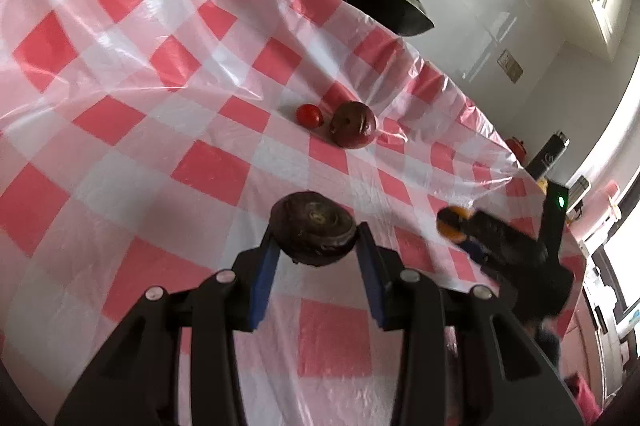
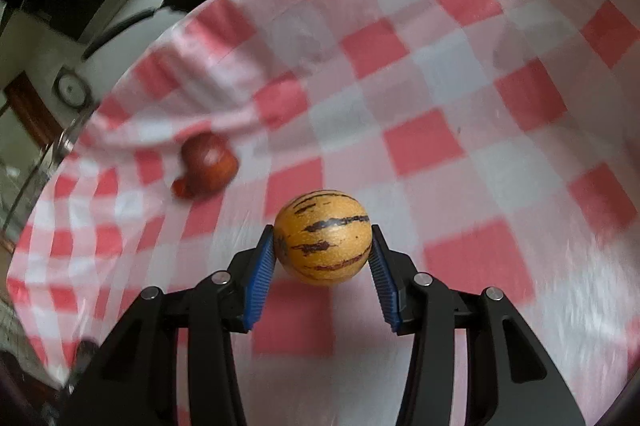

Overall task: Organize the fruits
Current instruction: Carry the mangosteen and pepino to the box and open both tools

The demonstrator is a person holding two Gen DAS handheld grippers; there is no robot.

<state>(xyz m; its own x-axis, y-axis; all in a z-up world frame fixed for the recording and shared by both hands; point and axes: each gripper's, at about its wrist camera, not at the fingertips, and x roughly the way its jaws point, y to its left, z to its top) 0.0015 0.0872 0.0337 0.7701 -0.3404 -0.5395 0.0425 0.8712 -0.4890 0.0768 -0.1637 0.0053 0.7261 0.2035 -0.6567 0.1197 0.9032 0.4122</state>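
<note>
Jaws of the left gripper (image 1: pixel 316 246) clamp a dark purple round fruit (image 1: pixel 313 235); jaws of the right gripper (image 2: pixel 323 246) pinch a yellow fruit with dark purple streaks (image 2: pixel 323 237). Both are carried above a red-and-white checked cloth (image 1: pixel 132 130) covering the table. Ahead, a dark red round fruit (image 1: pixel 353 124) and a small red tomato (image 1: pixel 309 115) sit just beside each other. To do this well, lower each fruit near that pair, let it touch the cloth before releasing, and avoid knocking anything rolling.
</note>
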